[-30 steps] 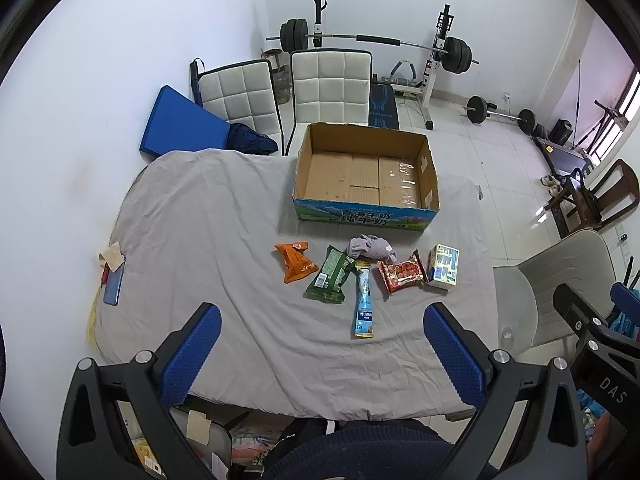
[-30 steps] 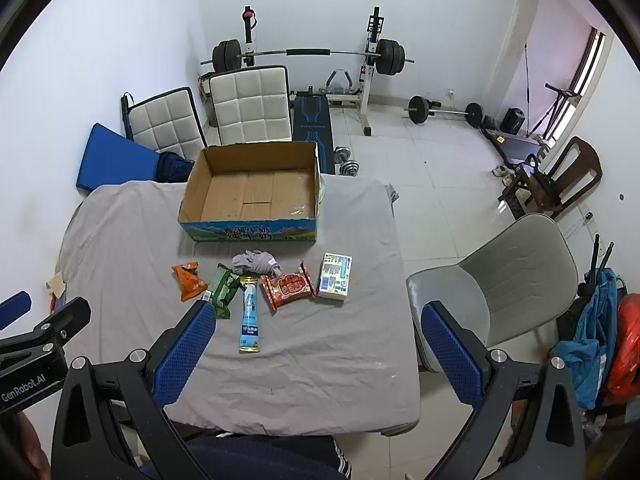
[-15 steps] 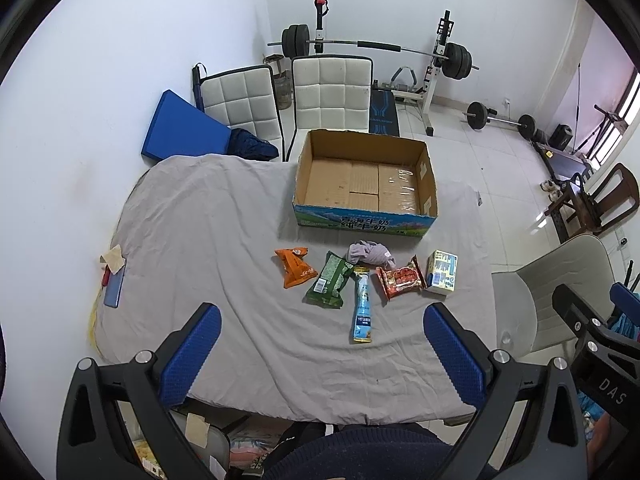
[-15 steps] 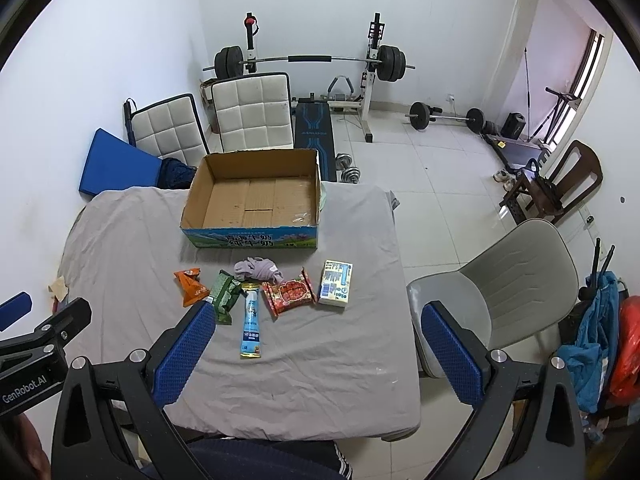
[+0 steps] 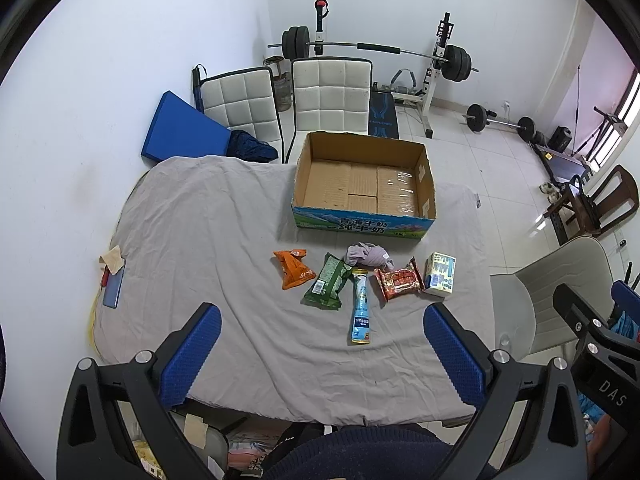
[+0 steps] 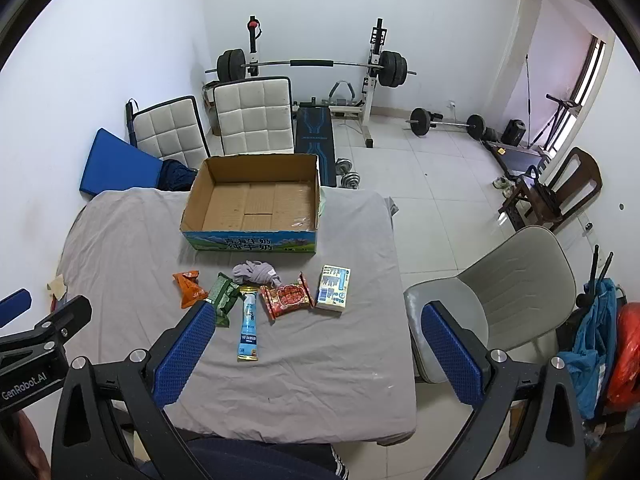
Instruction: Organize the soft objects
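- Grey cloth bundle (image 5: 367, 255) sits on the table (image 5: 208, 240), just before the open cardboard box (image 5: 362, 184), amid snack packets (image 5: 323, 286).
- I judge it light, limp, crushable; I'd pinch the bunched middle.
- Left gripper (image 5: 320, 354): jaws wide apart, holding nothing.
- Right gripper (image 6: 316, 350): likewise spread, empty, well short of the cloth.

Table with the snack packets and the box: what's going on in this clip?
A person holds the left gripper and right gripper above the near table edge, both open and empty. The cardboard box sits empty. In front of it lie an orange packet, green packet, blue tube, grey cloth, red packet and small carton. Nothing is packed yet.
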A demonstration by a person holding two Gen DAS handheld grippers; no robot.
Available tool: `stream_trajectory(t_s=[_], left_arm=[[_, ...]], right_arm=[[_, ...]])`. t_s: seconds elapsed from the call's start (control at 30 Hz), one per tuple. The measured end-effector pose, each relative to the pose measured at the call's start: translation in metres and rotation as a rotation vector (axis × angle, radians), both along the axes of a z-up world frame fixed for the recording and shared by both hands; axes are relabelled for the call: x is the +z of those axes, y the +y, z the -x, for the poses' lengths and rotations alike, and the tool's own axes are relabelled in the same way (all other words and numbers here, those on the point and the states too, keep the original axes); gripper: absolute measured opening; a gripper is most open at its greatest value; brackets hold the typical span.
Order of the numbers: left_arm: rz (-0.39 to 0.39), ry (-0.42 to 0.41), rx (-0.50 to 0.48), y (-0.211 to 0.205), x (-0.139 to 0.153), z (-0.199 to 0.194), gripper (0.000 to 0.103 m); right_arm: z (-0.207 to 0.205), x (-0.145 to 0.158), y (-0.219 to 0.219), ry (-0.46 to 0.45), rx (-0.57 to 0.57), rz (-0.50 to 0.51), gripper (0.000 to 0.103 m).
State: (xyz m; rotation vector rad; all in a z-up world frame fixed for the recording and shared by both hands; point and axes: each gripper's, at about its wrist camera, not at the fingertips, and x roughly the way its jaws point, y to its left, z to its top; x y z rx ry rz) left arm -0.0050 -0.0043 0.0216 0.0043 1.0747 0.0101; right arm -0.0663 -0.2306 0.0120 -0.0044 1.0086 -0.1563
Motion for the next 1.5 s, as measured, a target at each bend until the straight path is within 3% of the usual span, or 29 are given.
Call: stream_trajectory(t_s=[1.2, 1.5], left_arm=[[0.007, -0.019, 0.005, 0.000, 0.003, 0.011, 0.103], [0.036, -0.003, 0.041, 0.016, -0.030, -0.031, 0.103]], right_arm=[[0.014, 0.009, -0.002, -0.032, -0.004, -0.006, 0.103], [-0.016, -0.035, -0.018, 0.043, -0.040, -0.033, 0.103]])
